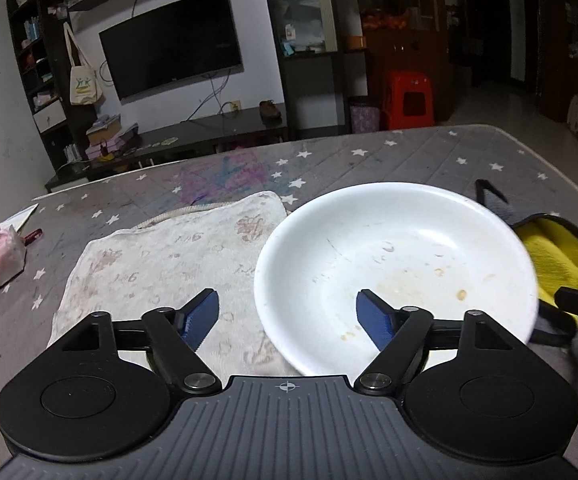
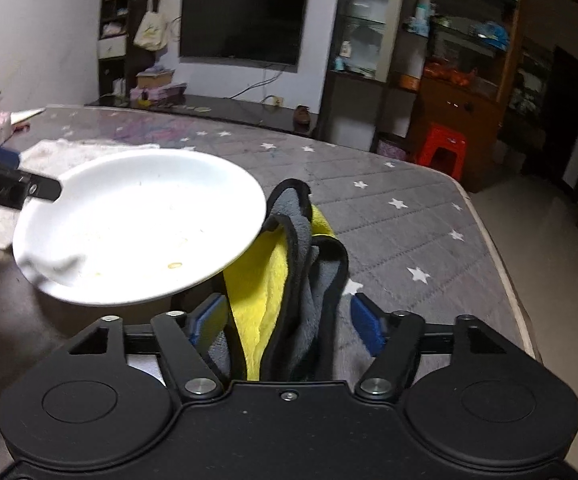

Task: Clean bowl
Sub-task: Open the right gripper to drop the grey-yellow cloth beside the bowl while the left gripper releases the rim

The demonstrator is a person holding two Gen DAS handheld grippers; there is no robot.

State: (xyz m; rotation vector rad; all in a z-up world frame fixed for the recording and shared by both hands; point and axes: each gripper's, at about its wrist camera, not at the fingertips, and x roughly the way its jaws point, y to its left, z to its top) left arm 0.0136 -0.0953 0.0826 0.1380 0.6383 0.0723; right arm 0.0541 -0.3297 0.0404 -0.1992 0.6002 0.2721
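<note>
A soiled white bowl (image 1: 395, 276) sits on the surface, partly over a towel (image 1: 169, 264). The left hand-held gripper (image 1: 287, 316) spreads wide around its rim, probably to steady it. The right hand-held gripper (image 2: 285, 324), also apart, straddles a cloth (image 2: 289, 280) for wiping.

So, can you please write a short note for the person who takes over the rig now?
Left tool: open, straddling the near rim of the round white bowl, which sits beside the stained white towel.
Right tool: open, with the yellow-and-grey plush cloth lying between its fingers, not clamped.
Done: no wiping is visible; the bowl has brown food specks inside.
Left: probably grip the cloth, steady the bowl, and wipe it.
</note>
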